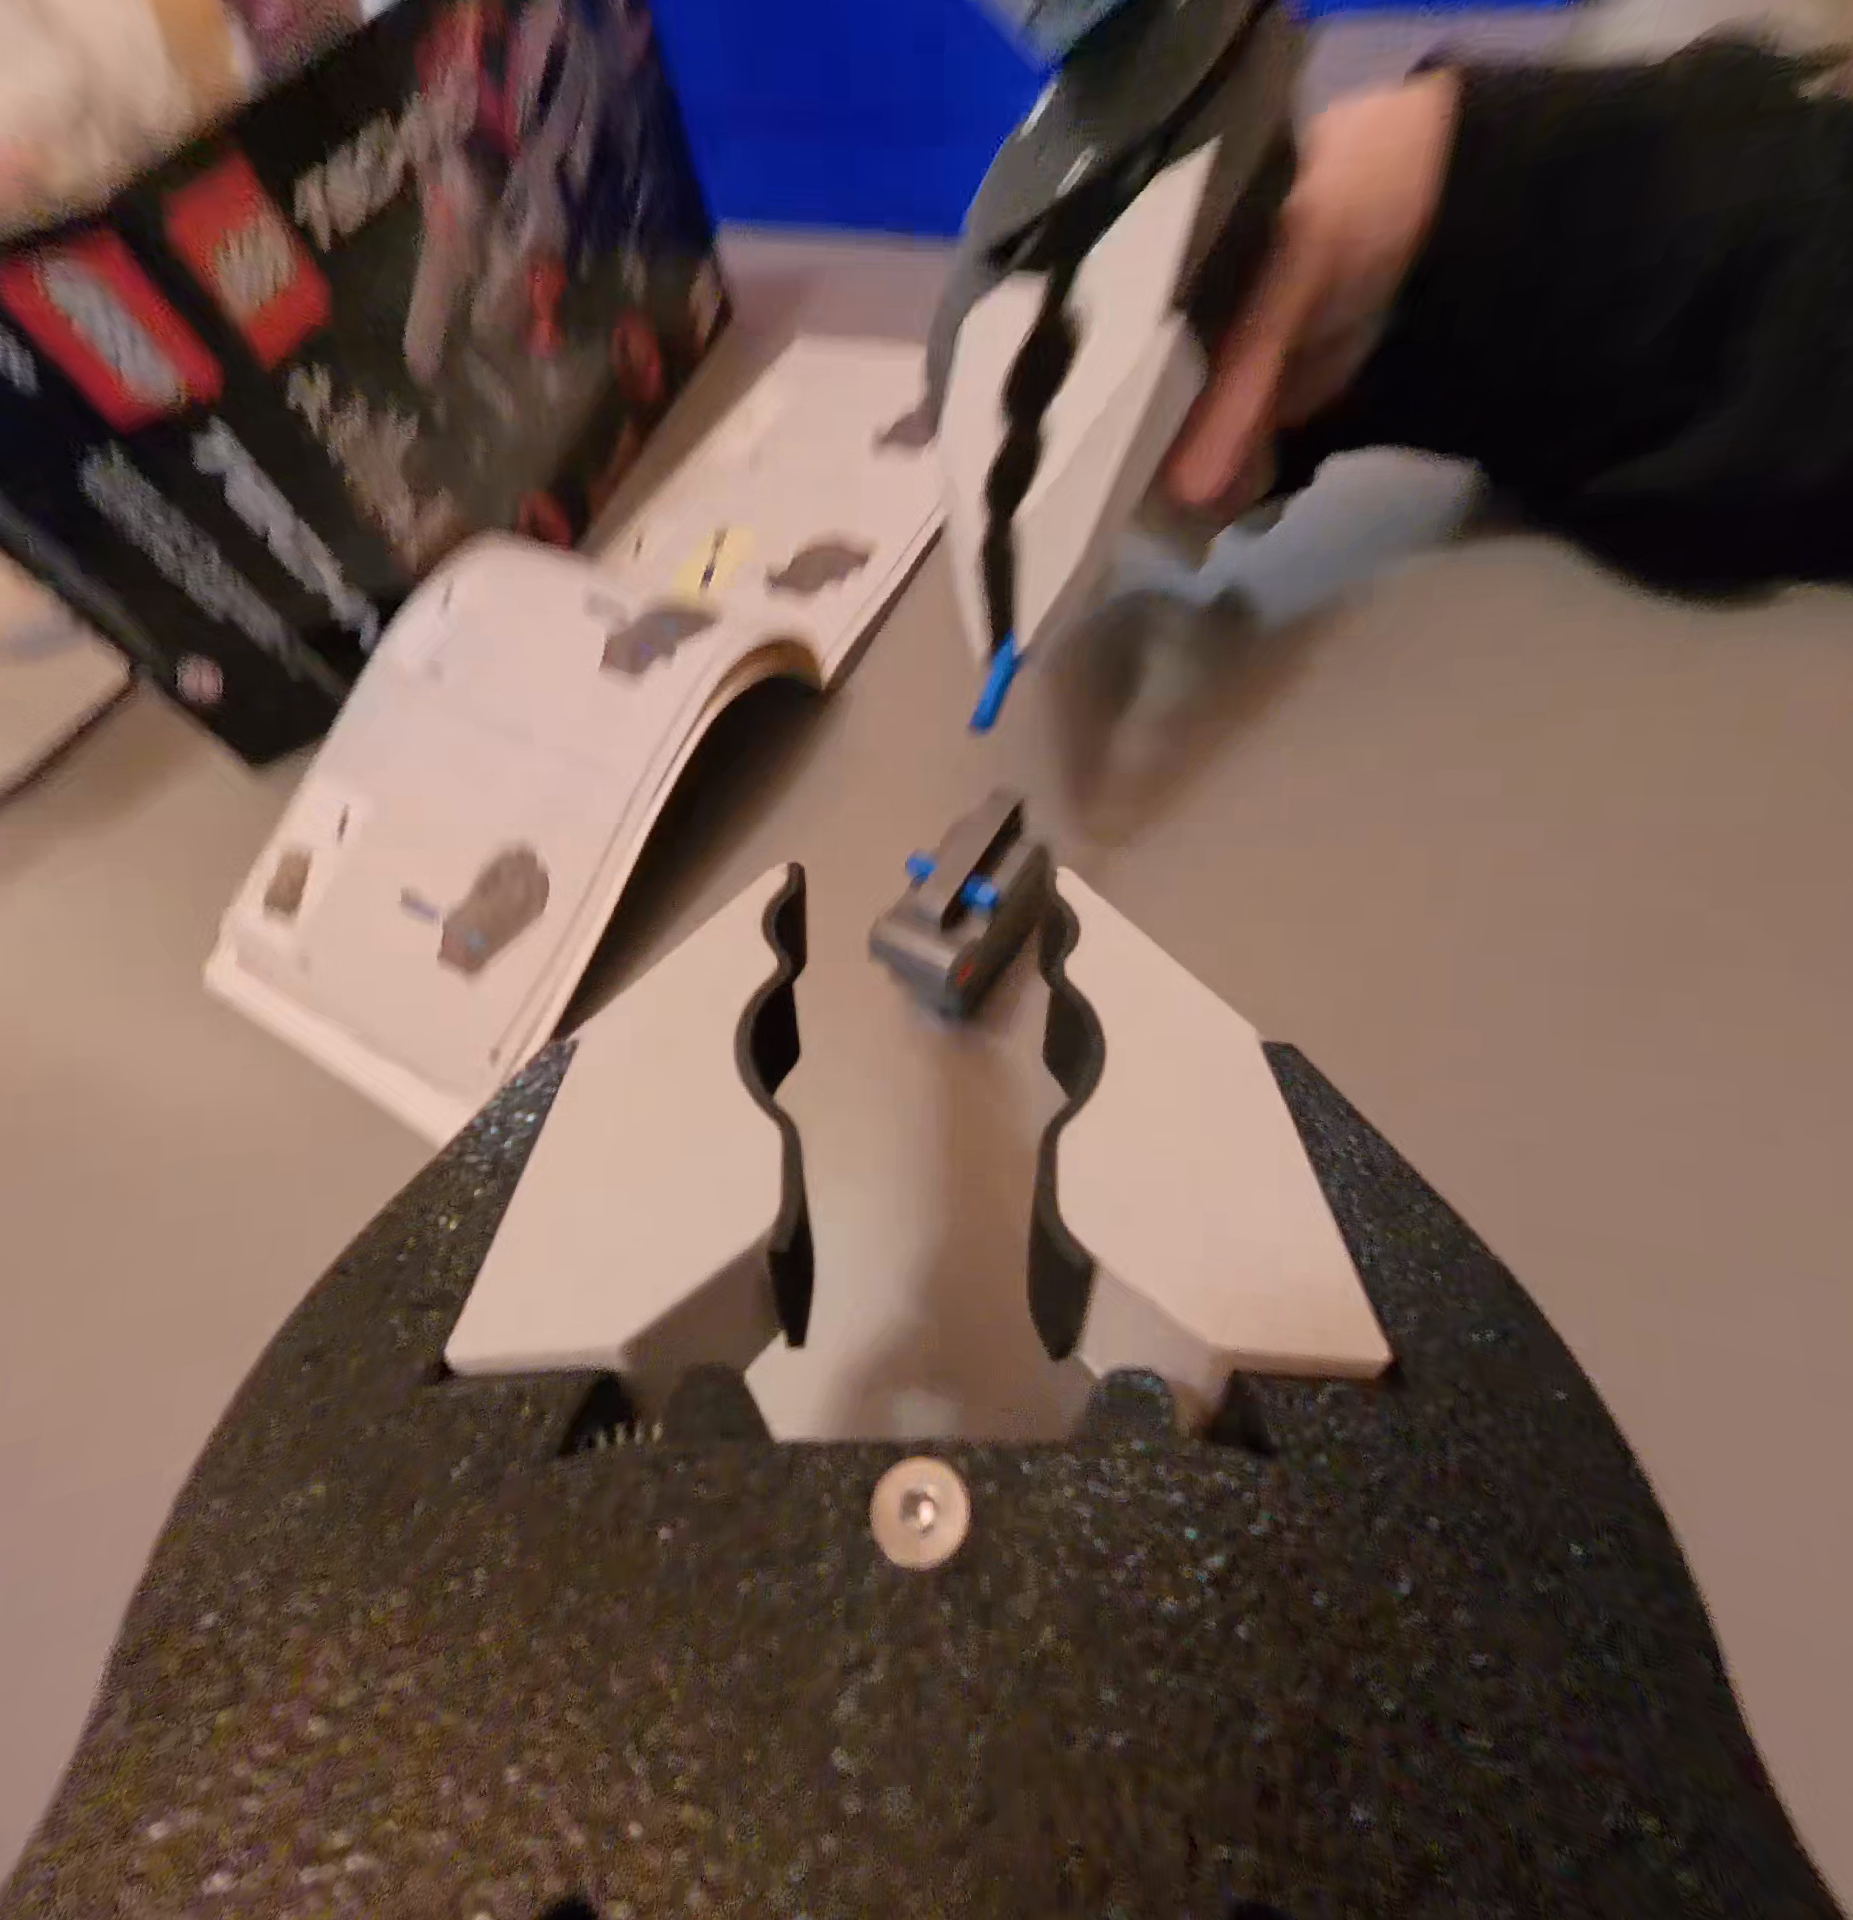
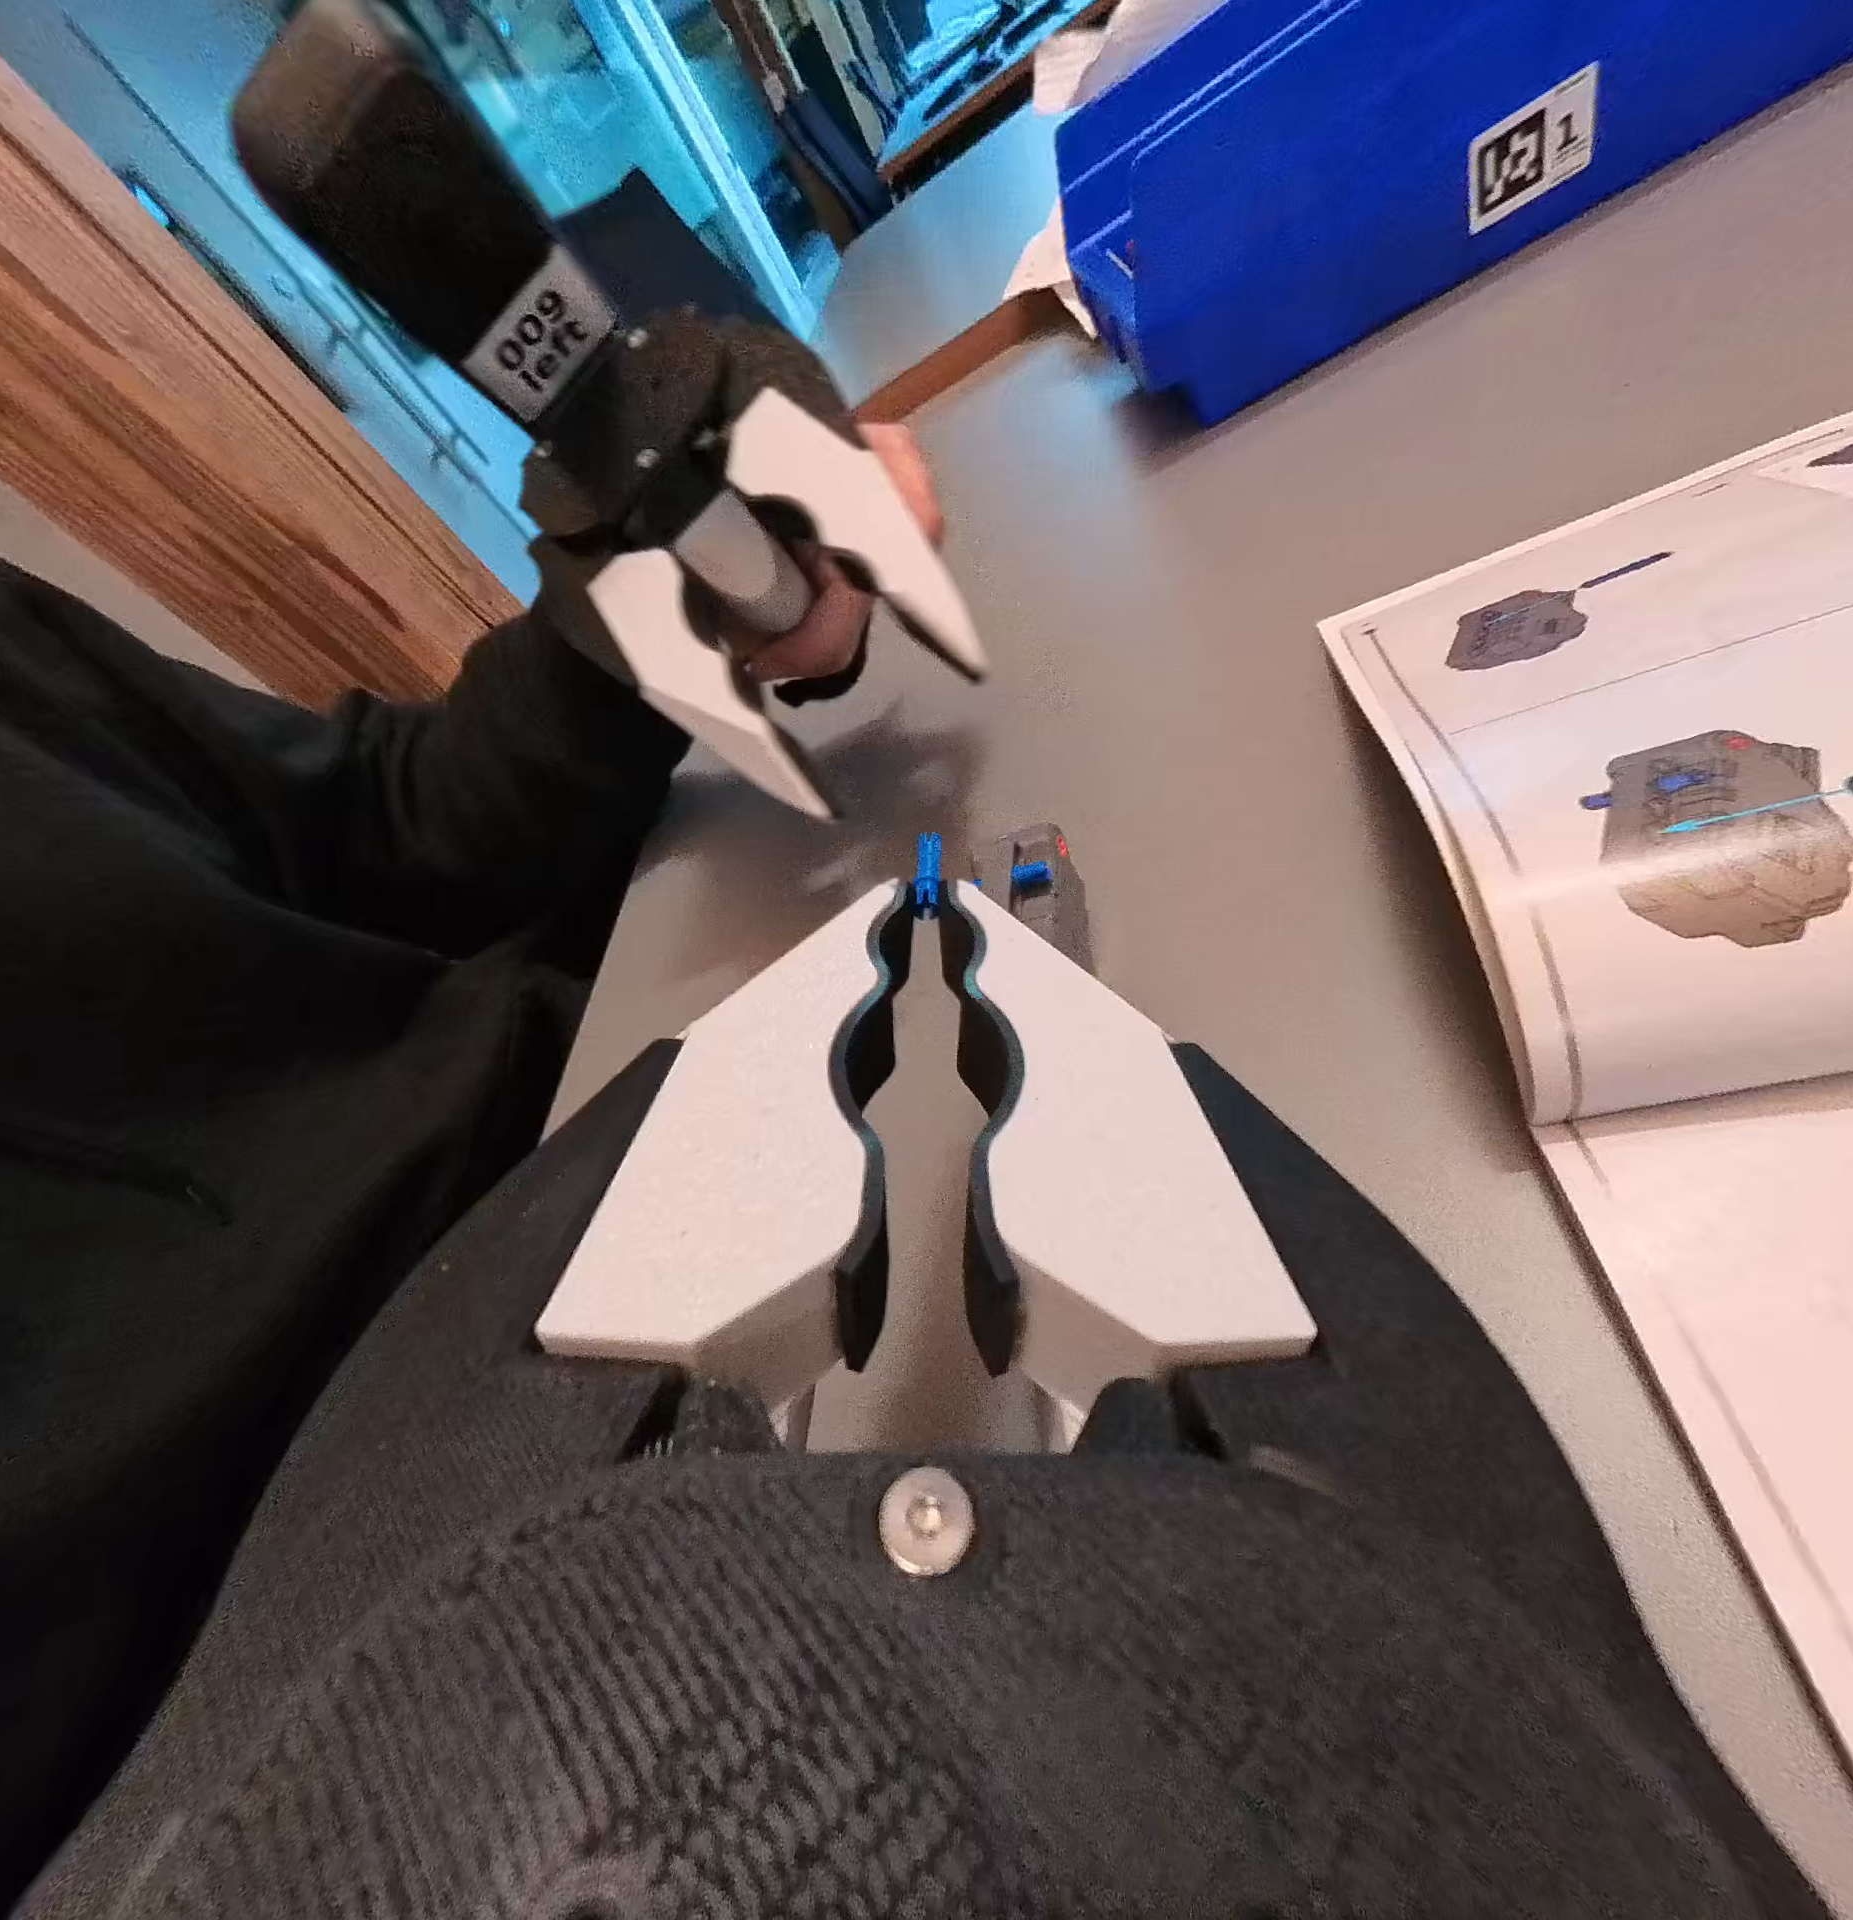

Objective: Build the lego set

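A small dark grey lego assembly point(image 1: 958, 920) with blue pins and a red dot stands on the grey table, just past my left gripper's right fingertip. It also shows in the right wrist view point(image 2: 1041, 878). My left gripper point(image 1: 927, 883) is open and empty; it shows farther off in the right wrist view point(image 2: 906, 743), raised over the table. My right gripper point(image 2: 927, 888) is shut on a blue pin point(image 2: 927, 868) that sticks out of its tips. In the left wrist view the right gripper point(image 1: 1005, 639) hangs tip down above the assembly with the blue pin point(image 1: 995, 681).
An open instruction booklet point(image 1: 548, 748) lies on the table, to the right in the right wrist view point(image 2: 1649, 810). The black lego box point(image 1: 309, 343) stands at the far left. A blue bin point(image 2: 1421, 177) sits at the back. A wooden panel point(image 2: 174, 436) stands on the left. About 5 cm separates my left fingertips from my right.
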